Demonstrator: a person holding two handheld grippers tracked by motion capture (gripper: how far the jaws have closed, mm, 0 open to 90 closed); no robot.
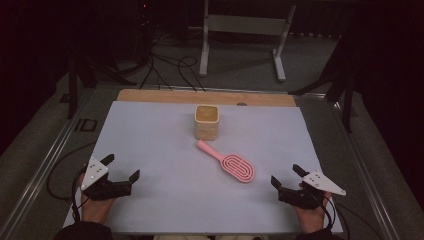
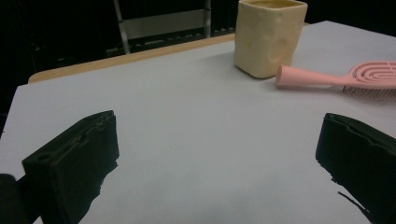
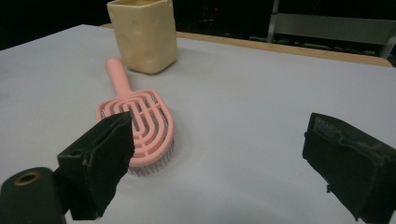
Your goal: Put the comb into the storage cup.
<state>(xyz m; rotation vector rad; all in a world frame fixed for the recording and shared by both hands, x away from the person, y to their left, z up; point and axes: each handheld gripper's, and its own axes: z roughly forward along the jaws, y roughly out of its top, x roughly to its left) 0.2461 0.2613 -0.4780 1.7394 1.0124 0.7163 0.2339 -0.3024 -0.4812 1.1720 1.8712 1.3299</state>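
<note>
Both jaws are wide and empty. The brush point(image 1: 229, 165) is best taken by the right gripper point(image 1: 291, 179) at its handle, near the cup point(image 1: 206, 121); the left gripper point(image 1: 121, 169) is kept aside.

The table point(image 1: 150, 130) (grey-topped) bears a yellow cup point(image 1: 206, 121) and pink hairbrush point(image 1: 229, 163).

A: What sort of place is this?

B: A dim lab or recording studio. A wooden table point(image 1: 150, 95) under a pale grey sheet point(image 1: 165, 130) stands on grey carpet point(image 1: 240, 65).

A: What shows it?

B: Black cables point(image 1: 170, 67) trail across the floor, a white metal stand point(image 1: 242, 27) sits behind, black tripod legs point(image 1: 345, 85) flank the table, darkness beyond.
</note>
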